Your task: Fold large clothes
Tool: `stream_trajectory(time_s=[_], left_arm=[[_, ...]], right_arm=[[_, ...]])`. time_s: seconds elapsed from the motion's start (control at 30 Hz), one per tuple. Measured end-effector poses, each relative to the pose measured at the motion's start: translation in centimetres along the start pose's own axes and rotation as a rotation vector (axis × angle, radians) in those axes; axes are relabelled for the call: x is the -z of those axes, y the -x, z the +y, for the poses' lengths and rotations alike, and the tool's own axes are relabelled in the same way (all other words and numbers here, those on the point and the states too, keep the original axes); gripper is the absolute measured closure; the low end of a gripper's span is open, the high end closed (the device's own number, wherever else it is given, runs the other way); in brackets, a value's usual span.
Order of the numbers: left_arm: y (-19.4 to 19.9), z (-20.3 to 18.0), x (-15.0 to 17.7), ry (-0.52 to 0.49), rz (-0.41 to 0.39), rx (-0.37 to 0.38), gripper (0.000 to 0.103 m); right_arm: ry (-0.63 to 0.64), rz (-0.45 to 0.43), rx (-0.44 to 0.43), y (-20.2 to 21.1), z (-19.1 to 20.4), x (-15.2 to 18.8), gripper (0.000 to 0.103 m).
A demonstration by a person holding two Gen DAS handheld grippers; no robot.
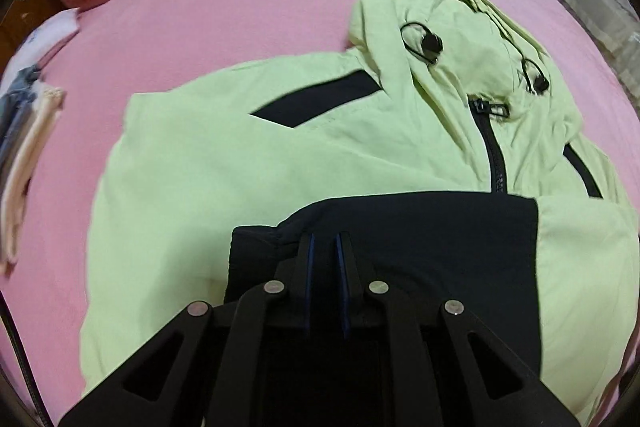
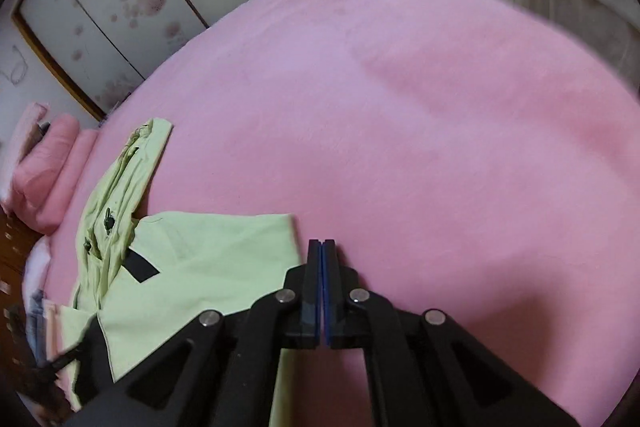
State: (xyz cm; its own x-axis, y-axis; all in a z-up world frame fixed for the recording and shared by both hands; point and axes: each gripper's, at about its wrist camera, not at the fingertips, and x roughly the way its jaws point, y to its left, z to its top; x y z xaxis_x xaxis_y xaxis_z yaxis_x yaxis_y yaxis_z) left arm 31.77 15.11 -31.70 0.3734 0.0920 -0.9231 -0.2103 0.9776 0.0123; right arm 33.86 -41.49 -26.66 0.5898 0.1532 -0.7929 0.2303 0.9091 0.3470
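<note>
step: folding green jacket point(image 1: 248, 163), spread mid-bed point(image 2: 440, 87), hood toward far edge | left gripper point(image 1: 325, 247): fingers slightly apart over black hem panel point(image 1: 420, 239), grasp unclear | right gripper point(image 2: 322, 251): clenched, empty, just beside jacket edge | next: probably gripping hem, folding toward hood

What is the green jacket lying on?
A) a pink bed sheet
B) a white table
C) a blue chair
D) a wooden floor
A: the green jacket is spread flat on the pink bed sheet, which shows all around it in both wrist views.
</note>
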Motion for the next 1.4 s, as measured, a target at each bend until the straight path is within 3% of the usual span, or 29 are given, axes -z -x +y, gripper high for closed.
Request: stream_trajectory(time_s=[0.13,0.23,0.3,0.37,0.43,0.53,0.57,0.6,0.73,0.83,0.87,0.9,0.93,0.97,1.0,1.03,1.1,1.2,1.33,1.4], left_arm=[[2.8,-2.5,0.8,-0.001,-0.018,0.097,0.092],[3.5,-4.9,1.7,-0.028,0.01,0.181,0.092],[3.3,-6.3,2.7,-0.046,0.051,0.191,0.092],[3.0,-7.0,4.0,-0.086,0.078,0.147,0.092],[2.7,-6.6,5.1,-0.132,0.055,0.056,0.092],[2.3,-4.1,6.2,-0.112,0.023,-0.082,0.092],[2.2,-3.3,6.5,-0.099,0.018,-0.145,0.092],[2.3,-2.7,6.7,-0.09,0.016,-0.159,0.092],[3.1,-1.7,7.0,-0.088,0.025,-0.101,0.091],[3.7,-2.2,6.8,-0.105,0.063,-0.068,0.083],[4.3,-1.9,7.1,-0.094,0.076,-0.041,0.073],[5.3,-1.7,7.2,-0.089,0.089,-0.02,0.054],[6.0,-1.7,7.3,-0.089,0.103,-0.006,0.04],[6.5,-1.8,7.6,-0.087,0.113,-0.005,0.013],[7.0,-1.8,7.8,-0.085,0.124,-0.009,0.003],[7.3,-1.9,8.2,-0.084,0.147,-0.013,0.003],[7.5,-2.2,9.2,-0.089,0.244,-0.01,0.003],[7.4,-2.2,11.4,-0.088,0.395,0.02,0.003],[7.9,-1.5,13.5,-0.112,0.472,0.001,0.003],[8.3,-0.9,13.9,-0.122,0.488,-0.008,0.003]], right_arm=[[0.005,0.002,-0.163,3.1,2.4,2.0,0.103],[0.068,0.126,-0.262,1.4,7.2,5.4,0.103],[0.153,0.197,-0.284,0.2,9.1,7.6,0.103],[0.193,0.225,-0.241,-0.5,9.4,9.0,0.103],[0.151,0.195,-0.239,-0.3,8.0,9.1,0.103],[0.129,0.106,-0.035,1.7,4.7,8.2,0.103],[0.123,0.089,-0.002,2.1,4.0,8.2,0.103],[0.122,0.086,0.036,2.3,3.1,7.9,0.103],[0.254,0.091,0.215,3.4,3.2,8.0,0.102],[0.229,0.079,0.231,5.0,4.6,8.8,0.102],[0.204,0.08,0.213,5.6,5.2,9.0,0.101],[0.184,0.088,0.191,6.2,6.0,9.4,0.1],[0.174,0.1,0.166,6.5,6.9,9.8,0.095],[0.168,0.112,0.139,6.5,7.8,10.4,0.089],[0.158,0.126,0.105,6.8,8.7,11.1,0.071],[0.147,0.136,0.08,7.3,9.3,11.6,0.046],[0.109,0.175,0.032,7.9,10.7,13.3,0.019],[0.065,0.277,0.002,7.9,12.6,15.8,0.018],[0.124,0.435,-0.003,7.6,15.8,18.8,0.018],[0.138,0.474,-0.009,7.9,16.8,19.7,0.018]])
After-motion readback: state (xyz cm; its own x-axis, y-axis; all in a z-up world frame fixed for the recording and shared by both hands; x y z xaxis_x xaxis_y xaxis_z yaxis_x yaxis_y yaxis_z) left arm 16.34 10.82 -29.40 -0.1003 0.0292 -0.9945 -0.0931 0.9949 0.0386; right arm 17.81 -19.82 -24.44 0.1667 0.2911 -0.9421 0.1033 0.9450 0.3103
